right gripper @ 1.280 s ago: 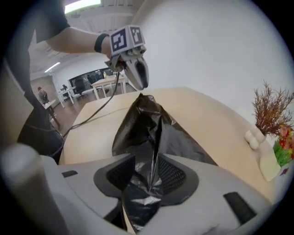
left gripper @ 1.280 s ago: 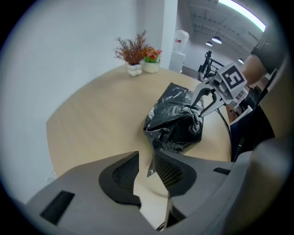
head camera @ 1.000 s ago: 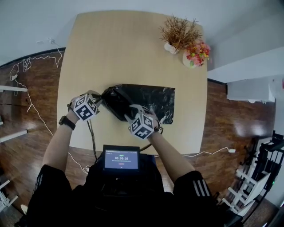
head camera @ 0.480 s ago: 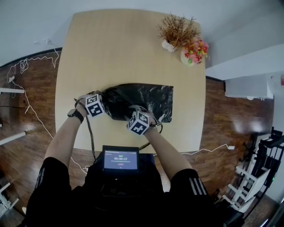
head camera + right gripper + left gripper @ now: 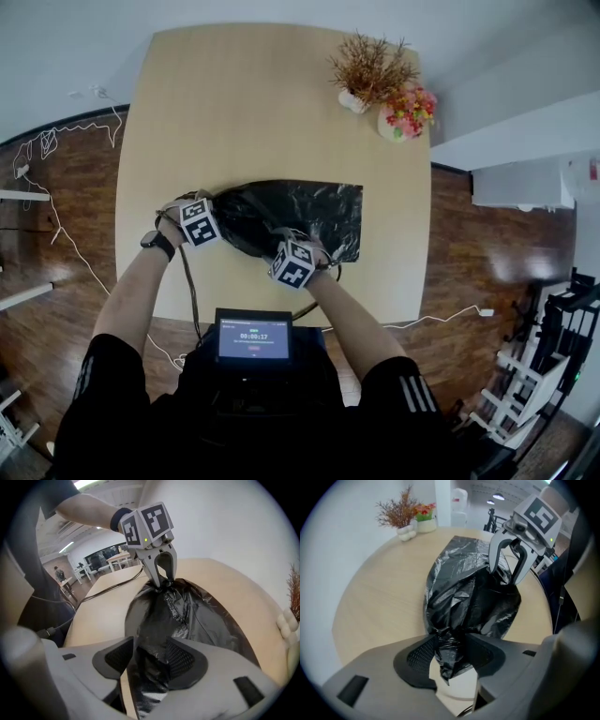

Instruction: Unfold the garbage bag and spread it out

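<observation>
Near the tabletop's (image 5: 244, 103) front edge lies the garbage bag (image 5: 309, 211), its long axis running left to right, flat on the right and bunched on the left. My left fingers (image 5: 417, 656) sit at that bunched end and my right fingers (image 5: 185, 660) at the near edge. Both pairs have just been opening and stand spread, with film loose between them. Only the head view shows the flat half; each gripper view shows the crumple up close.

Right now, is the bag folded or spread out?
Partly spread: the bag lies flat on the table at right, bunched up at left.
</observation>
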The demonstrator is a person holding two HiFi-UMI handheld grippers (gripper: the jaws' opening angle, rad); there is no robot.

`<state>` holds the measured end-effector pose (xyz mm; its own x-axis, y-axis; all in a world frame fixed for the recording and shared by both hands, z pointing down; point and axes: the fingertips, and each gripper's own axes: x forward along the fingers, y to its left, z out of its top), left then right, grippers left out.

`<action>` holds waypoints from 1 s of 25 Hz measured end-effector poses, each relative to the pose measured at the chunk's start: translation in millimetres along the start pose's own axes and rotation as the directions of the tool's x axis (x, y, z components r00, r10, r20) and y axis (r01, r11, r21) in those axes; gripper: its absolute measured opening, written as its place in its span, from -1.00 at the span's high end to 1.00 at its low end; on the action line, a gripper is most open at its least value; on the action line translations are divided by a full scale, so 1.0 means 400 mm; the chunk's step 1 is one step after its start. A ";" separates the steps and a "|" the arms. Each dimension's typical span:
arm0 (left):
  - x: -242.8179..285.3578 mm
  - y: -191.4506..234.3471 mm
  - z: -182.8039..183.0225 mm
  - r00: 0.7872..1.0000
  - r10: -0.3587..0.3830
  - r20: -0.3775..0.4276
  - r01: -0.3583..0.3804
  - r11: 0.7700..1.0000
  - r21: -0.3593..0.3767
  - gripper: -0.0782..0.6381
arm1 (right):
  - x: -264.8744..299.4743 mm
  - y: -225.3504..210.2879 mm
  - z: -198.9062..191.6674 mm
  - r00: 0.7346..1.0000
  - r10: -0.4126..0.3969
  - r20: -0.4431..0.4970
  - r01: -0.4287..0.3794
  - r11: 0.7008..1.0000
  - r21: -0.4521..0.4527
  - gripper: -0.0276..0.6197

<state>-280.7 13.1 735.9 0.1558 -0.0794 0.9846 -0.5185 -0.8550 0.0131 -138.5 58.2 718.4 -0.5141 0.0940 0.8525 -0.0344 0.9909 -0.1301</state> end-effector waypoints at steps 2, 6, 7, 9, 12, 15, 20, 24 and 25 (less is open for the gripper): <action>-0.016 0.002 0.002 1.000 0.028 -0.003 -0.027 0.999 0.032 0.18 | -0.031 -0.017 0.021 0.998 -0.033 0.050 0.033 0.999 0.003 0.16; -0.087 -0.009 0.063 0.996 0.069 0.065 -0.075 0.993 0.093 0.18 | -0.127 -0.113 0.007 0.985 -0.132 0.115 0.125 0.990 0.071 0.16; -0.099 -0.016 0.082 0.994 0.074 0.075 -0.083 0.989 0.122 0.18 | -0.147 -0.140 -0.016 0.984 -0.146 0.105 0.137 0.987 0.084 0.16; -0.104 -0.028 0.113 0.994 0.079 0.081 -0.092 0.980 0.178 0.18 | -0.183 -0.191 -0.076 0.986 -0.155 0.064 0.147 0.984 0.102 0.16; -0.078 -0.031 0.131 0.995 0.071 0.065 -0.083 0.974 0.210 0.18 | -0.233 -0.256 -0.165 0.986 -0.164 -0.004 0.163 0.978 0.127 0.16; -0.043 -0.040 0.121 0.999 0.032 0.028 -0.037 0.977 0.211 0.18 | -0.266 -0.297 -0.239 0.985 -0.171 -0.031 0.174 0.967 0.186 0.16; 0.012 -0.045 0.077 0.999 -0.004 -0.052 0.015 0.978 0.210 0.17 | -0.271 -0.313 -0.333 0.988 -0.139 -0.064 0.150 0.964 0.218 0.16; 0.019 -0.042 0.065 0.997 -0.033 -0.067 0.044 0.984 0.173 0.13 | -0.257 -0.307 -0.362 0.988 -0.123 -0.093 0.137 0.978 0.158 -0.09; 0.018 -0.041 0.065 0.997 -0.039 -0.068 0.050 0.985 0.164 0.12 | -0.257 -0.311 -0.362 0.988 -0.127 -0.092 0.140 0.979 0.148 -0.11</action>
<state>-249.2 13.1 738.3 0.1187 -0.0108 0.9929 -0.3648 -0.9305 0.0335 42.8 -60.7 720.2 -0.4247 -0.0241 0.9050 -0.2326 0.9690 -0.0834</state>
